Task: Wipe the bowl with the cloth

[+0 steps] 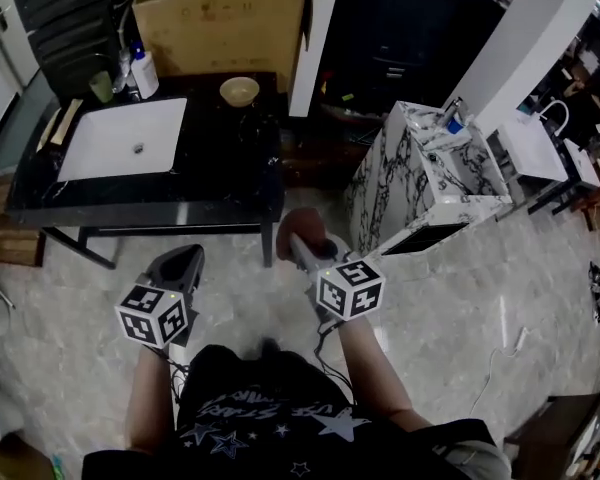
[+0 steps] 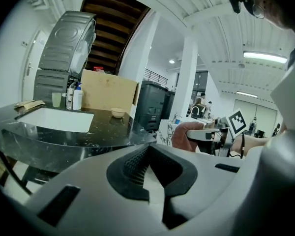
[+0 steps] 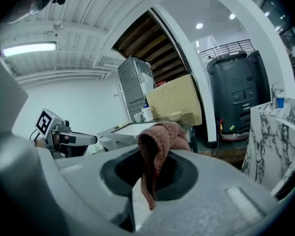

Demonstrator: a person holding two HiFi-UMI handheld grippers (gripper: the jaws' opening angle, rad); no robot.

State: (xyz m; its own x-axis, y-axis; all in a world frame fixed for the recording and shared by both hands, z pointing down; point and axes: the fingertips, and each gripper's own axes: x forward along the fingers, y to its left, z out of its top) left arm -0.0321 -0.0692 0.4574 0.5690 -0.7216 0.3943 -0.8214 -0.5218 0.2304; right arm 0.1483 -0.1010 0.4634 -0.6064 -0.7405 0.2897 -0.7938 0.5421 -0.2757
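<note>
**Inspector:** Starting at the tools. Found the right gripper point(image 3: 137, 188) clamped on a reddish-brown terry cloth point(image 3: 160, 141). Pinched by one fold, bunched above the jaw tips, with a loose end hanging below them.

**Reviewer:** Agreed. And the other tool?

**Inspector:** Recorded the left gripper point(image 2: 151, 181) as fully closed, with nothing between its jaws. Held level with the right one, side by side but well apart.

**Reviewer:** Location of the bowl?

**Inspector:** Well ahead of both tools. Logged as a small cream bowl point(image 1: 239, 90), upright, near the far edge of a black counter point(image 1: 230, 158). Ahead and slightly right of the left gripper, ahead and left of the right. Set just right of a white inset basin point(image 1: 120, 138), with a cardboard box point(image 1: 220, 23) directly behind. Noted also a marble-patterned vanity point(image 1: 420, 183) ahead and right of the right gripper. No contact between bowl and cloth, nor between bowl and either tool.

**Reviewer:** Progress?

**Inspector:** Judged early. Done: cloth in hand. Left to do: close the gap to the counter, steady the bowl, presumably with the empty left gripper, then wipe inside and around the rim. No sign of wiping under way. Unable to tell from this range whether the bowl is dirty or wet.
</note>
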